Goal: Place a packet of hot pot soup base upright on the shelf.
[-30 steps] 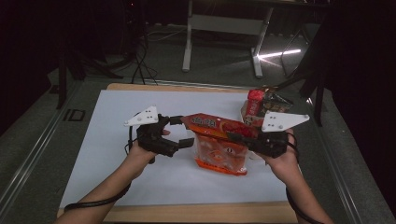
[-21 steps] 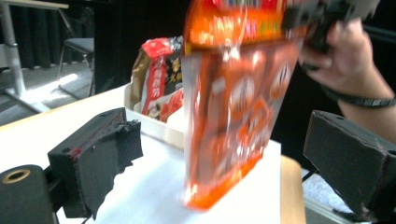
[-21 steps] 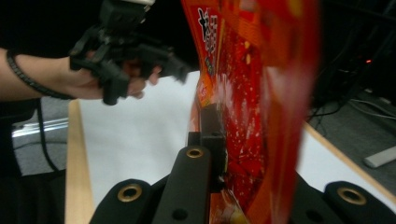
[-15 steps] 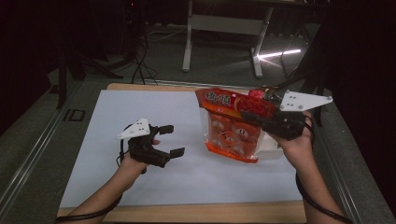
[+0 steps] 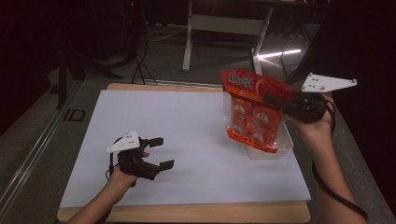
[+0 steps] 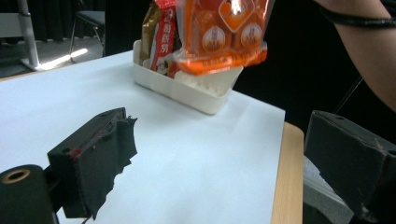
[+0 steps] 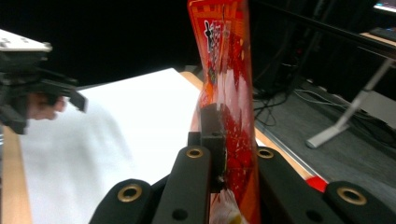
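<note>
An orange-red snack bag (image 5: 251, 112) hangs upright in the air, its lower edge just above a white tray (image 5: 284, 145) at the table's right side. My right gripper (image 5: 273, 99) is shut on the bag's upper part; in the right gripper view the jaws pinch the bag (image 7: 227, 88) edge-on. My left gripper (image 5: 158, 152) rests low over the white table near the front left, open, with nothing between its fingers. In the left gripper view the bag (image 6: 223, 32) hangs over the tray (image 6: 196, 88), well beyond the open jaws.
The tray holds other packets (image 6: 161, 39) at its far end. A white sheet (image 5: 187, 140) covers the table, and a wooden edge (image 5: 187, 212) runs along the front. Table legs and cables stand on the dark floor behind. The person's right forearm (image 5: 327, 163) runs along the table's right side.
The left gripper let go of the bag and drew back to the front left. The right gripper lifted the bag off the table and carried it right, over the tray.
</note>
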Demonstrator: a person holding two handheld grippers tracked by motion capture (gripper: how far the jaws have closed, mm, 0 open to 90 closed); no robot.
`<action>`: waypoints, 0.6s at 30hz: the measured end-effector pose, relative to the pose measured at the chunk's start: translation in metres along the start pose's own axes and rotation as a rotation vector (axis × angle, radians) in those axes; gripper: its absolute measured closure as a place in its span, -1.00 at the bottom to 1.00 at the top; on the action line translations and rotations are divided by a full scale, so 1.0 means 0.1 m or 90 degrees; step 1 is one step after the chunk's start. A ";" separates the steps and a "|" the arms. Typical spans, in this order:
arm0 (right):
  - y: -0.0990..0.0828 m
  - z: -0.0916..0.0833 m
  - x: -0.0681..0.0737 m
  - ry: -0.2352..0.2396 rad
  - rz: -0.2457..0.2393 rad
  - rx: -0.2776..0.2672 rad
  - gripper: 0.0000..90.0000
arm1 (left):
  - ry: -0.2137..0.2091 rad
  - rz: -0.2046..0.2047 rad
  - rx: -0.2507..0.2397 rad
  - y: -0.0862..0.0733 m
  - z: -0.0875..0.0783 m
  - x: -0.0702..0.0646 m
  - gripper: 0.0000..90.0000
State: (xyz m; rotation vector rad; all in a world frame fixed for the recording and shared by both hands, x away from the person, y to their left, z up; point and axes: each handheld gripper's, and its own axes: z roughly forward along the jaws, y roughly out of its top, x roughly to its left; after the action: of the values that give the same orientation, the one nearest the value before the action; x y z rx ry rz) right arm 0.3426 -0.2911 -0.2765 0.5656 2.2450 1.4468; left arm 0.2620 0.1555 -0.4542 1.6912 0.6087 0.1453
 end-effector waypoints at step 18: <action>-0.27 -0.13 -0.43 -0.064 0.044 0.030 1.00 | 0.050 -0.024 0.032 -0.36 -0.14 0.12 -0.96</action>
State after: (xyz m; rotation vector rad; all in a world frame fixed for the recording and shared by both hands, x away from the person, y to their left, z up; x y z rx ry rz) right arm 0.3679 -0.3345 -0.2914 0.7219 2.2058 1.3705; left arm 0.2553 0.1768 -0.4880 1.7274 0.7075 0.1724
